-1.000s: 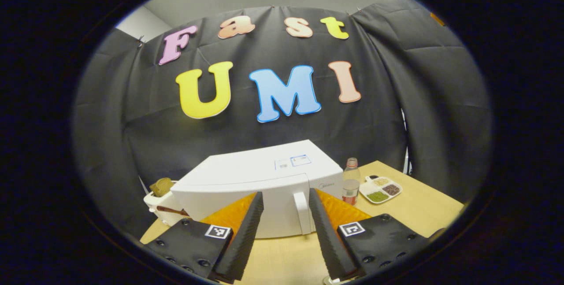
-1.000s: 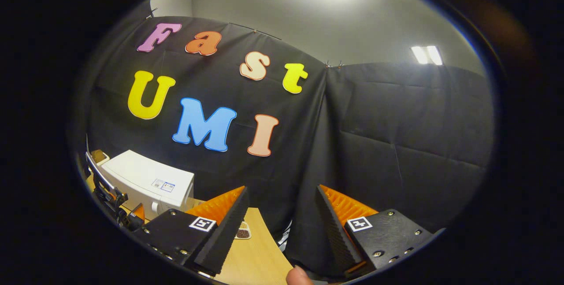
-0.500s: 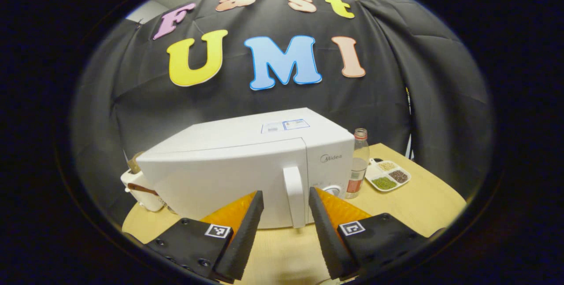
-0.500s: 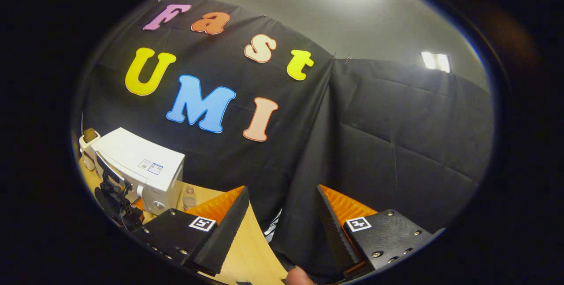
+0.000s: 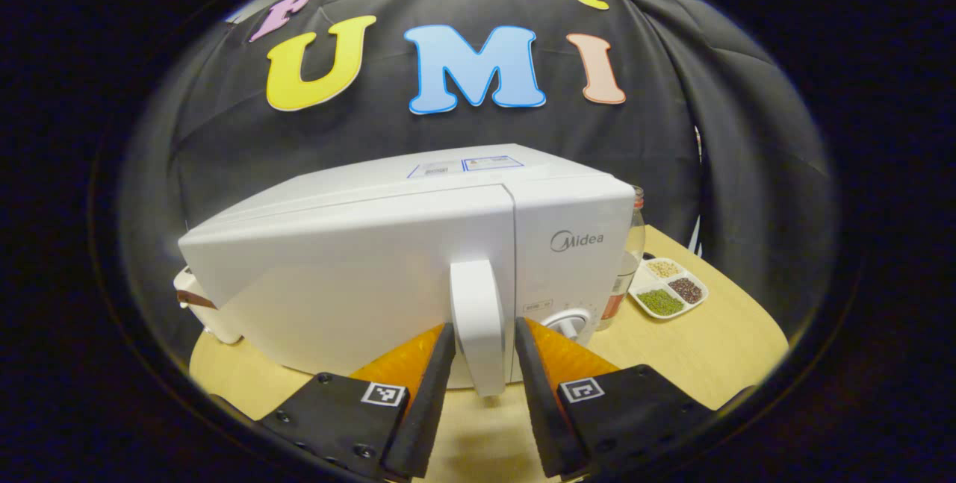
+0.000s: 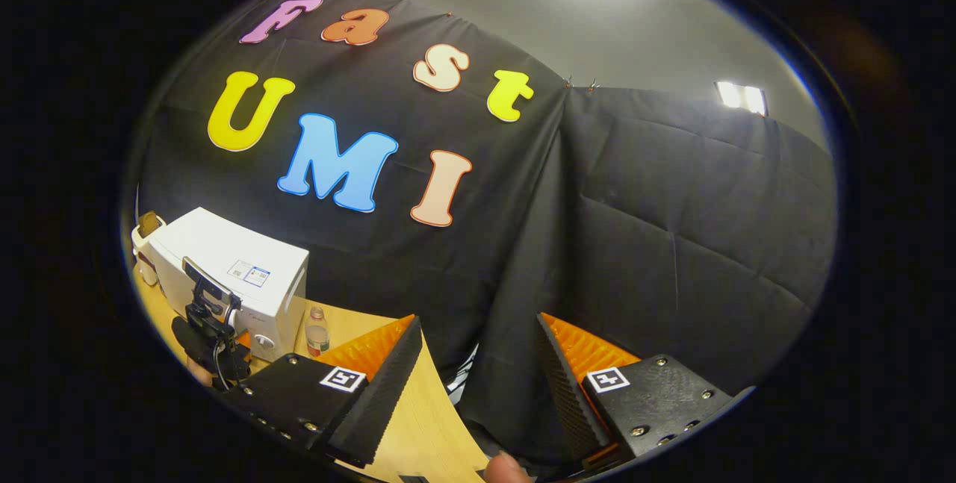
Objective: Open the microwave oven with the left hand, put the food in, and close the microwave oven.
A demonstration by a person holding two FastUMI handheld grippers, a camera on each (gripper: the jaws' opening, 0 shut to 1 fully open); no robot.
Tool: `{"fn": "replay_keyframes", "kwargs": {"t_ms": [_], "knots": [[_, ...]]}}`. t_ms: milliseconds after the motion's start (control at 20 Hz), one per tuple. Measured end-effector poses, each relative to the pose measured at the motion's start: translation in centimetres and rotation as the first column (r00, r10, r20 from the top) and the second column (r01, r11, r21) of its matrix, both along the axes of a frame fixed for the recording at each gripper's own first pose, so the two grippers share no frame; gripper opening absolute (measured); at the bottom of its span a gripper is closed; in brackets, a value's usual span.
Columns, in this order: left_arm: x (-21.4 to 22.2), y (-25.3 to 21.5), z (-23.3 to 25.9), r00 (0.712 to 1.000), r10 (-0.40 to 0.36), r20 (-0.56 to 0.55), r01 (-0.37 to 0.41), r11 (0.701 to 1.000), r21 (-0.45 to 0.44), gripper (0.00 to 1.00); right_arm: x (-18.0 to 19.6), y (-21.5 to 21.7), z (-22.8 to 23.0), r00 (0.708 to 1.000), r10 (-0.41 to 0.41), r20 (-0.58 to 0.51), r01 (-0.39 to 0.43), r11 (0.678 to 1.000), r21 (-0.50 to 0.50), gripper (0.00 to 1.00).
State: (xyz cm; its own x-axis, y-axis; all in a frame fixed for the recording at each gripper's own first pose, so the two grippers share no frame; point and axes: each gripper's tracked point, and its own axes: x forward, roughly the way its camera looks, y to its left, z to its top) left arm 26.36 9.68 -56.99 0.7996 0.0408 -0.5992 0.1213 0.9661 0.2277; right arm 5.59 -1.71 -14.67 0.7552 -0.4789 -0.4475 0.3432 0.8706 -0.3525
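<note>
The white microwave [image 5: 358, 259] stands on the wooden table [image 5: 702, 348] with its door shut. Its upright white door handle [image 5: 478, 319] sits between the fingers of my left gripper [image 5: 484, 326]. The jaws stand narrowly apart, one close on each side of the handle, with a thin gap still showing on the right. A white divided dish of beans and grains [image 5: 668, 289] lies to the right of the microwave. My right gripper [image 6: 478, 330] is open and holds nothing, facing the booth wall. In the right gripper view the left gripper [image 6: 213, 311] is at the front of the microwave [image 6: 224, 259].
A clear bottle with a red label [image 5: 624, 274] stands just right of the microwave, between it and the dish. A white appliance [image 5: 196, 304] sits behind the microwave's left corner. The table edge [image 6: 433, 423] runs under my right gripper, where a person's fingertip [image 6: 506, 469] shows.
My left gripper moved forward to the microwave until the handle came between its fingers, and the jaws narrowed a little. The right gripper tilted slightly and stayed open.
</note>
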Motion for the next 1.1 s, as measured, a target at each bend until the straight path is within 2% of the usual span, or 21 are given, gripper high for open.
{"fn": "replay_keyframes", "kwargs": {"t_ms": [150,200,250,300,550,600,700,900,1100], "knots": [[-0.6,0.8,-1.0,0.998,0.034,-0.05,-0.034,0.999,0.0,0.5,-0.4,0.5,-0.2,1.0,0.009,-0.012,-0.009,1.0,0.004,0.92],[-0.2,0.7,-1.1,0.998,0.04,-0.053,-0.042,0.999,-0.03,0.36,-0.5,0.6,-0.2,1.0,0.015,-0.011,-0.015,1.0,0.004,0.92],[-0.3,0.7,-1.2,0.997,0.04,-0.063,-0.043,0.998,-0.047,0.36,-0.6,0.8,0.0,1.0,0.019,-0.009,-0.019,1.0,0.0,0.92],[-0.6,0.7,-1.5,0.998,0.029,-0.06,-0.033,0.998,-0.053,0.33,-0.8,0.9,0.1,1.0,0.024,-0.005,-0.024,1.0,-0.001,0.92],[-0.9,0.8,-1.4,0.999,-0.029,0.04,0.028,0.999,0.03,0.27,-2.0,2.3,0.5,0.999,0.034,0.027,-0.035,0.998,0.06,0.91],[-0.9,0.8,-1.5,0.998,-0.03,0.047,0.029,0.999,0.027,0.23,-2.4,2.6,0.6,0.999,0.038,0.032,-0.04,0.997,0.066,0.91],[-1.0,0.7,-1.5,0.997,-0.043,0.058,0.043,0.999,0.001,0.23,-3.3,2.9,0.6,0.998,0.046,0.037,-0.048,0.997,0.067,0.91],[-1.1,0.7,-1.5,0.992,-0.116,0.039,0.115,0.993,0.02,0.25,-5.0,3.4,0.8,0.997,0.049,0.052,-0.053,0.994,0.092,0.91],[-1.2,0.7,-1.6,0.986,-0.165,0.001,0.165,0.986,0.033,0.22,-6.5,4.1,0.4,0.997,0.053,0.057,-0.06,0.99,0.128,0.91]]}}
